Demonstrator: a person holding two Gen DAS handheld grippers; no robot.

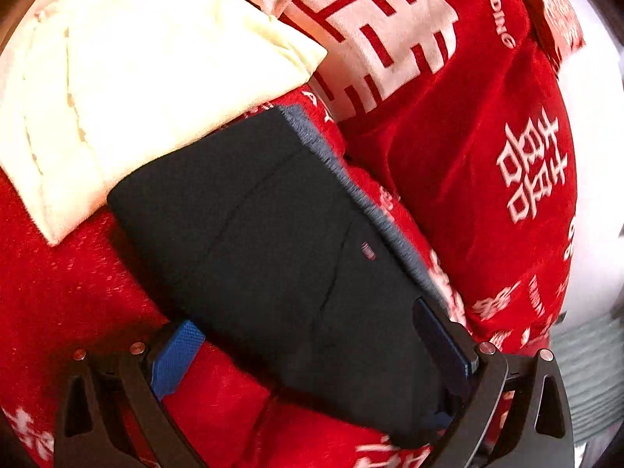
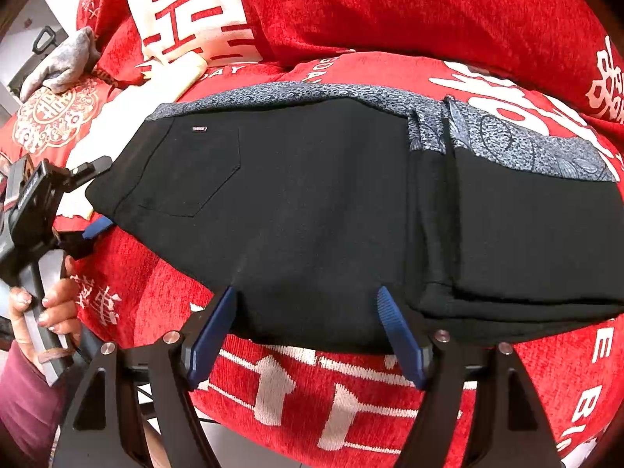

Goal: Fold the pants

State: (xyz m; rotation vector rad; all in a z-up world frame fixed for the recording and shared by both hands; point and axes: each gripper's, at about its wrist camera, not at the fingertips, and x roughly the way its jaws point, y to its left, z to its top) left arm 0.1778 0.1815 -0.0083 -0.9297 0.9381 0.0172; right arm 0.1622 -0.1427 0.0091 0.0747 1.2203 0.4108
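Black pants (image 2: 312, 202) lie folded on the red sofa cover (image 2: 390, 7), grey waistband (image 2: 296, 91) toward the backrest. The right gripper (image 2: 306, 331) stands wide open, blue fingers (image 2: 210, 335) touching the near edge. The left gripper (image 1: 312, 355) straddles one end, also wide open, gripping nothing. A cream garment (image 1: 148, 78) sits just beyond.

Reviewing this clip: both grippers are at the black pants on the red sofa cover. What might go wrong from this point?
1. The right gripper sits open at the near edge of the black pants; closing there may catch only the top layer, so the fold splits.
2. The left gripper straddles the pants' end with its jaws wide; an uneven lift could skew the fold.
3. The red sofa cover is soft and could get pinched along with the pants.
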